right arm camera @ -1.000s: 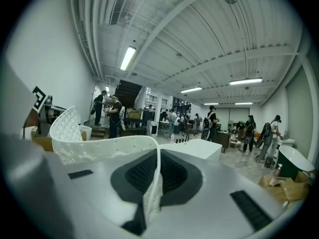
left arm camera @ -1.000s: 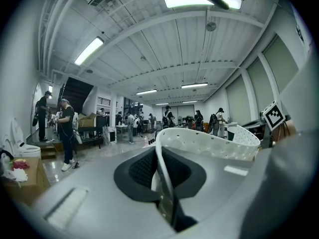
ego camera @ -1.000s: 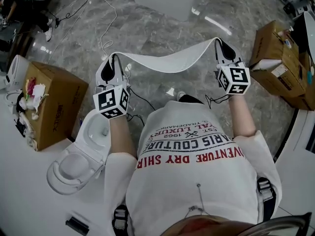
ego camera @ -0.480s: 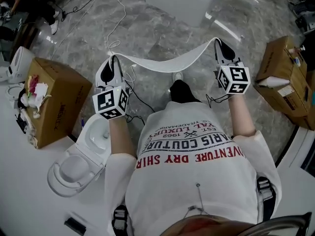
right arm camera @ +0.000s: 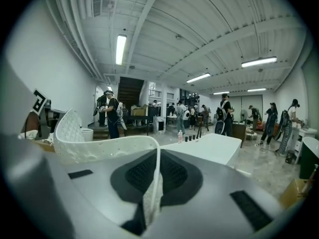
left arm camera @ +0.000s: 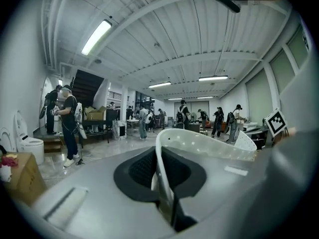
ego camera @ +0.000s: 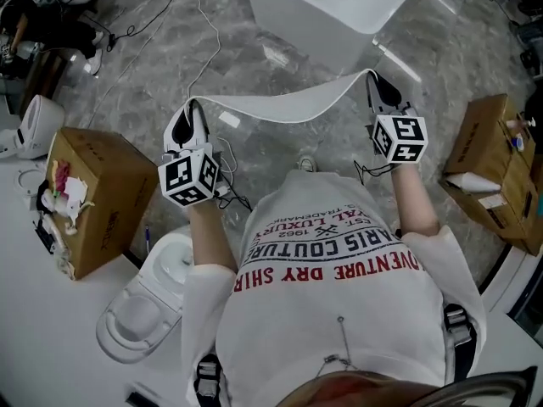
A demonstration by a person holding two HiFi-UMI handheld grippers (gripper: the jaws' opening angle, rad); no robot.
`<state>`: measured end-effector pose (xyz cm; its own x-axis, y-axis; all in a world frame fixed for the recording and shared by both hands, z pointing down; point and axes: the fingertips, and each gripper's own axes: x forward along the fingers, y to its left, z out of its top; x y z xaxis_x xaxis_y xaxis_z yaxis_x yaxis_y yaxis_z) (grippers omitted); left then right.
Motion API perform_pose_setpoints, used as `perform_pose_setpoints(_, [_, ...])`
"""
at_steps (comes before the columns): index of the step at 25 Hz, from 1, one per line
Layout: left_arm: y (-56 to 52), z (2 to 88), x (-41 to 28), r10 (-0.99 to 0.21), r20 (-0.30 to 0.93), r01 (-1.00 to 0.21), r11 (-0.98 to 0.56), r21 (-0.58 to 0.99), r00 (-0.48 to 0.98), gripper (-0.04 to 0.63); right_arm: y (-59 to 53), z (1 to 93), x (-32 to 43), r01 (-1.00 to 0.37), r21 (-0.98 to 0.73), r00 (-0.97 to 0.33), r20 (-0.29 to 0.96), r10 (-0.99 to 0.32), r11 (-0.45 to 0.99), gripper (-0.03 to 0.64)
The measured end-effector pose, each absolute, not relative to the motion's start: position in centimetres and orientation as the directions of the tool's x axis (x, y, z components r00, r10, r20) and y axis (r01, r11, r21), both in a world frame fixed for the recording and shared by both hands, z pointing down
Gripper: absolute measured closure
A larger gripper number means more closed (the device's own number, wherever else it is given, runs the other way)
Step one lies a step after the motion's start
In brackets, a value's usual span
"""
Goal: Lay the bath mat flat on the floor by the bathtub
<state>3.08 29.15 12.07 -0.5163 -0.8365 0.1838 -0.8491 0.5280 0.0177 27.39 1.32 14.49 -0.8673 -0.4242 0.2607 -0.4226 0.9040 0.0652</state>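
Bath mat (ego camera: 284, 108) stretches sideways, sagging midway; left gripper (ego camera: 194, 111) and right gripper (ego camera: 377, 86) each clamp one end

The floor (ego camera: 144, 100) is grey polished stone with pale veins, and the lamps reflect in it. Thin cables (ego camera: 200, 41) run across it. 1 open cardboard box (ego camera: 97, 197) stands at the left, near a white toilet (ego camera: 142, 314), and a 2nd box (ego camera: 492, 155) stands at the right. The ceiling (left arm camera: 164, 49) is white and ribbed, with long tube lights (left arm camera: 97, 36). A dark staircase (left arm camera: 85, 86) rises beside the white wall (right arm camera: 60, 73). Far behind, several people (left arm camera: 185, 114) stand among tables.
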Motion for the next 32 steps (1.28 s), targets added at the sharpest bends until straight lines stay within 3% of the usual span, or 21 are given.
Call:
perform_pose_setpoints(9, [18.7, 13.6, -6.3, -0.871, 0.244, -0.898, 0.440, -0.001, -0.427, 0.577, -6.6, 16.4, 21.6, -0.490, 0.082, -0.810, 0.324, -0.489, 0.868, 0.604])
perform_pose_setpoints(16, [10.2, 17.0, -16.1, -0.912, 0.322, -0.962, 0.273, 0.016, -0.254, 0.577, -10.6, 19.3, 17.5, -0.663, 0.055, -0.677, 0.382, -0.629, 0.747, 0.604])
perform_pose_setpoints(22, [3.6, 19.7, -23.6, -0.926, 0.374, -0.994, 0.086, 0.068, -0.054, 0.577, -11.6, 22.1, 14.9, -0.818, -0.001, -0.516, 0.441, -0.734, 0.575, 0.604])
perform_pose_setpoints(32, [-6.0, 25.7, -29.9, -0.871, 0.443, -0.968, -0.251, -0.031, 0.212, 0.577, -13.5, 28.0, 9.9, -0.874, 0.015, -0.406, 0.528, -0.746, 0.486, 0.604])
